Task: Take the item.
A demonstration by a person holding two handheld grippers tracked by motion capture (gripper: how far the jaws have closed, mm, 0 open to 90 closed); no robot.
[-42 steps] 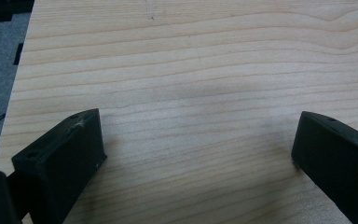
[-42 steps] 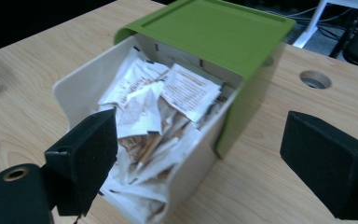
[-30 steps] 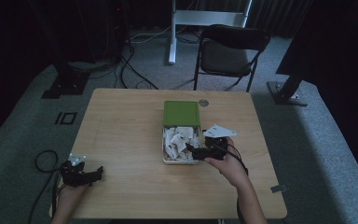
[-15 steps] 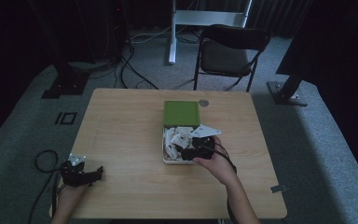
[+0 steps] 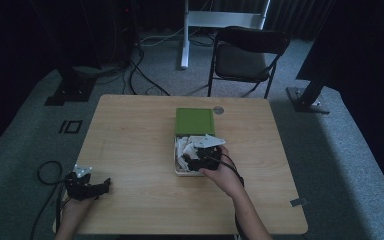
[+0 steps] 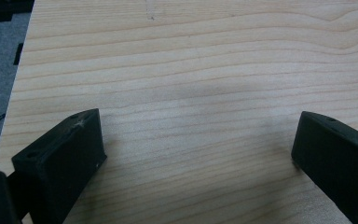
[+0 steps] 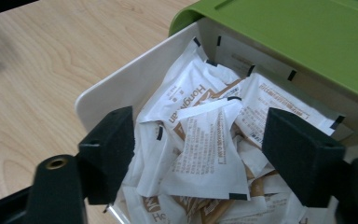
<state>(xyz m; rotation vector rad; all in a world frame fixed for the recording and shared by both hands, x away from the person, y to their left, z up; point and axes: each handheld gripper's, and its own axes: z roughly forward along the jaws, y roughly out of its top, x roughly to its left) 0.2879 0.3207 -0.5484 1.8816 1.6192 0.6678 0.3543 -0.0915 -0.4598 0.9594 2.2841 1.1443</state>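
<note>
The white paper sachet [image 7: 207,154] lies on top of the pile in the cream plastic box [image 7: 121,81] with a green lid [image 7: 298,42], directly between the right gripper [image 7: 200,149] jaws, which have just been closing but do not touch it yet. Its long axis runs from near to far, along the jaws. The left gripper [image 5: 87,185] rests released far to the left on the wooden table [image 5: 130,130].

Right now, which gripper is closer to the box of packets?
The right. The right gripper is over the box, jaws either side of a packet. The left gripper sits far off by the table's near left edge.
</note>
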